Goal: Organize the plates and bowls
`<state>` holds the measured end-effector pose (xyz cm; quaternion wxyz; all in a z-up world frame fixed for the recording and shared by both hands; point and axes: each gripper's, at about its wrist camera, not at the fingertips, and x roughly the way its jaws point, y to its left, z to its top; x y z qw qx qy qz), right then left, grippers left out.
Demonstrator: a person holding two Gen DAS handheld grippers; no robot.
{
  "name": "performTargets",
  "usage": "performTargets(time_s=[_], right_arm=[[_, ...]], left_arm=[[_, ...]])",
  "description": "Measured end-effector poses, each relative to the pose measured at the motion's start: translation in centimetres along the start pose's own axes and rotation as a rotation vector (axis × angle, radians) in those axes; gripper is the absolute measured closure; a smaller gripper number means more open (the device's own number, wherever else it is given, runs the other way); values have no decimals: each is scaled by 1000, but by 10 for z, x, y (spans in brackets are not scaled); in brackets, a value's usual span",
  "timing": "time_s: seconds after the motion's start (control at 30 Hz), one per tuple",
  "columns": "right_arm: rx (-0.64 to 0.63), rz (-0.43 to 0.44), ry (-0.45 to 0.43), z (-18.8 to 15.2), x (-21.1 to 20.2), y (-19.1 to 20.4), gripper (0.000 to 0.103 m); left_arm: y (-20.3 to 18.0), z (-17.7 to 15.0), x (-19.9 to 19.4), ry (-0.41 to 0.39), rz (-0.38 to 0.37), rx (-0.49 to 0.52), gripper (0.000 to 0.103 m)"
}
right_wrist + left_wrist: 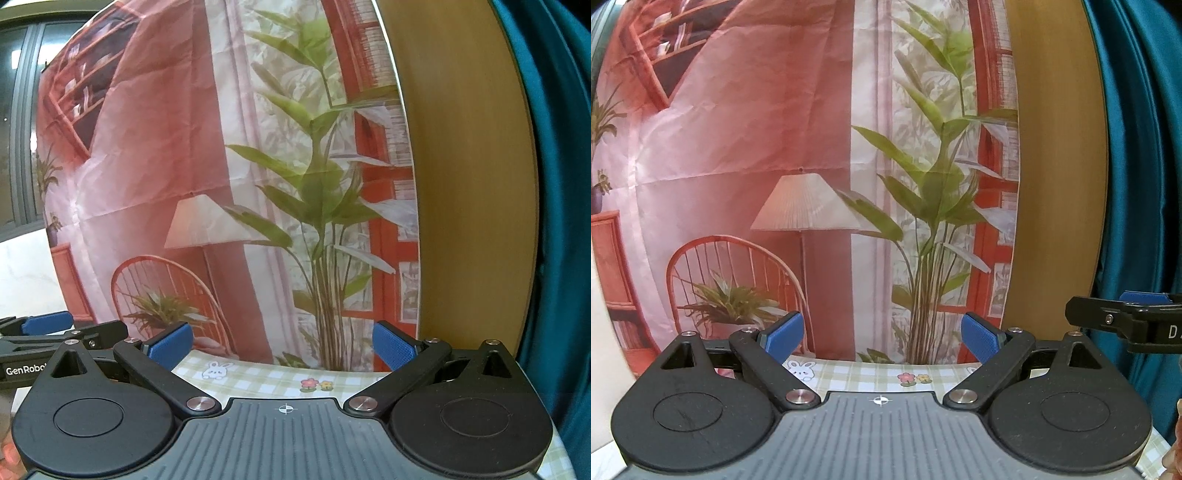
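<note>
1. Two hand-held grippers in view, both raised and level, facing the backdrop. Left hand-held gripper [882,334]: blue pads wide apart, nothing between them.
2. Right hand-held gripper [282,345]: pads also spread wide, nothing held.
3. Left wrist view: right hand-held gripper pokes in at 3 o'clock; right wrist view: left one sits at 9 o'clock. They are side by side, apart.
4. Surface [871,374] with green checked cloth lies just beyond the fingers at 6 o'clock; bunny print [218,370] and flower print [317,384] on it.
5. Plates and bowls: cannot see any in either view, location cannot be told.
6. Printed room backdrop [746,147] (lamp, chair, plant) fills 12 o'clock; wooden panel [1060,166] at 2 o'clock, teal curtain [1145,184] at 3 o'clock.
</note>
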<state>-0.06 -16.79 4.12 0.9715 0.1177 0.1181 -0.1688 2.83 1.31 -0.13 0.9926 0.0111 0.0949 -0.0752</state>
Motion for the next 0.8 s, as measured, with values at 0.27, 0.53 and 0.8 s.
performTargets(time_s=[0.27,0.53,0.8], right_arm=[[5,-20,0,-2,1,-3,0],[6,-23,1,-3,0,-4,0],[13,-31,5,-6,0,-8,0]], left_arm=[[2,0,-2,-12,23,5,10],[2,-1,-1,7,30,1,9],[5,-1,-1,2,43,-4,8]])
